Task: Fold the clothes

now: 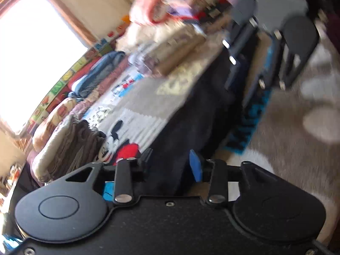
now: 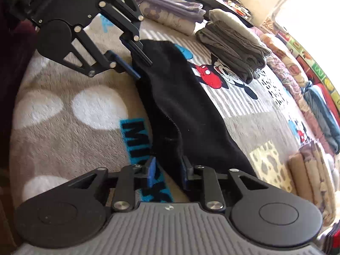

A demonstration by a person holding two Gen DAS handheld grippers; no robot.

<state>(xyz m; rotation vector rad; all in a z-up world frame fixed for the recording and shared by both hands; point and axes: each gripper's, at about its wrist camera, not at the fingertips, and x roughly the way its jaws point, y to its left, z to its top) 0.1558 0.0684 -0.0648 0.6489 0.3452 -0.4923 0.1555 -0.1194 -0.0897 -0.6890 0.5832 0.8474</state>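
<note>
Left to right across the blanket [image 2: 63,140], grey plush with white dots and a turquoise strip of black lettering [image 2: 136,140] near its front edge. Left gripper [image 2: 141,69] up at the far left, fingers apart, blue pads [image 2: 136,72] either side of the far end of the black garment [image 2: 187,110]; from its own camera the left gripper [image 1: 171,163] reads the same way, dark cloth lying in the gap, contact with the pads impossible to judge through the blur. Black garment [image 1: 187,114] stretched as one long narrow band down the middle of the blanket [image 1: 297,127], running from the left tool to the right one. Right gripper [image 2: 169,170] at the near end, half open, blue pads [image 2: 151,167] standing clear on the left side, the cloth edge lying against the right finger, no firm pinch to be seen. In the left view the right gripper [image 1: 248,80] smeared by motion, tips low over the garment. Further right, a cartoon mouse print [image 2: 225,74] on the striped part of the blanket. Behind it a stack of folded brown and beige clothes [image 2: 233,42] toward the far edge, a lilac folded pile [image 2: 170,12] at the far left of that. Along the right edge, rolled and folded bedding [image 2: 314,97], then a bright window [image 2: 308,2] at the far right corner.
</note>
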